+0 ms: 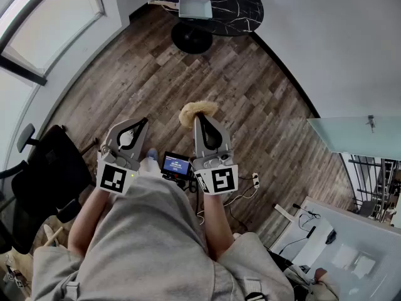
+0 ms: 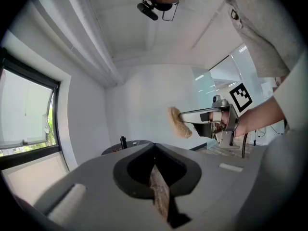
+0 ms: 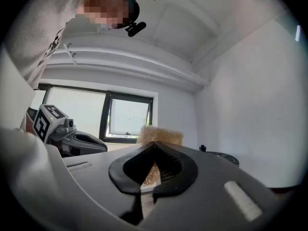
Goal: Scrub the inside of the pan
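Observation:
No pan shows in any view. A tan, fuzzy scrub pad (image 1: 199, 111) sticks out past the tips of my right gripper (image 1: 197, 118), which is shut on it; the same pad (image 3: 160, 134) stands above the closed jaws in the right gripper view. In the left gripper view the pad (image 2: 178, 122) hangs at the end of the right gripper (image 2: 183, 115), out to the right. My left gripper (image 1: 145, 121) is held beside it, level, shut with nothing between its jaws (image 2: 155, 146). Both grippers are held in front of the person, high above the wooden floor.
A round black marble table (image 1: 241, 10) with a white tray (image 1: 195, 7) stands ahead. A black chair (image 1: 47, 174) is at the left. A small lit screen (image 1: 177, 165) and cables lie on the floor below. A glass desk (image 1: 351, 133) and a white table (image 1: 338, 240) are at the right.

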Demonstrator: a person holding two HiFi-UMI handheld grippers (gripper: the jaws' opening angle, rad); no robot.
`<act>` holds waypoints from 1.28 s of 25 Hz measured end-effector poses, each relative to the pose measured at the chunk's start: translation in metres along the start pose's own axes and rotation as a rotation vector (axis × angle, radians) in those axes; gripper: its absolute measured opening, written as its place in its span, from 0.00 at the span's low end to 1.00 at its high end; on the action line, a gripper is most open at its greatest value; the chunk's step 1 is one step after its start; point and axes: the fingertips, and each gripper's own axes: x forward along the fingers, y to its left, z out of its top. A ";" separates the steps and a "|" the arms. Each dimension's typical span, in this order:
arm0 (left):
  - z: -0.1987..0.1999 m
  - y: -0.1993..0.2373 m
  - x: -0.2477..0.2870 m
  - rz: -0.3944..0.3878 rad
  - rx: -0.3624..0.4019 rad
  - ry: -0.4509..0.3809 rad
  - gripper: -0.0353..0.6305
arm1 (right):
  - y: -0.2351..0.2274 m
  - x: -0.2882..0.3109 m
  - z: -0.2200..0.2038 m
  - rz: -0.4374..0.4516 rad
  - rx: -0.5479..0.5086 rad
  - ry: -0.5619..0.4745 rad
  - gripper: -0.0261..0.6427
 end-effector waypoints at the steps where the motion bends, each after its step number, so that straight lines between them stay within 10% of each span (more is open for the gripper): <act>1: -0.001 0.005 0.003 0.001 0.001 0.001 0.06 | -0.004 0.005 -0.001 -0.007 0.012 -0.003 0.07; 9: -0.013 0.059 0.059 0.009 -0.028 0.008 0.06 | -0.043 0.070 -0.017 -0.025 0.012 0.054 0.07; 16: 0.010 0.101 0.151 -0.136 0.079 -0.123 0.06 | -0.109 0.147 -0.017 -0.065 -0.068 0.162 0.07; 32: -0.034 0.248 0.327 -0.205 0.106 0.035 0.06 | -0.260 0.321 -0.043 -0.139 -0.119 0.295 0.07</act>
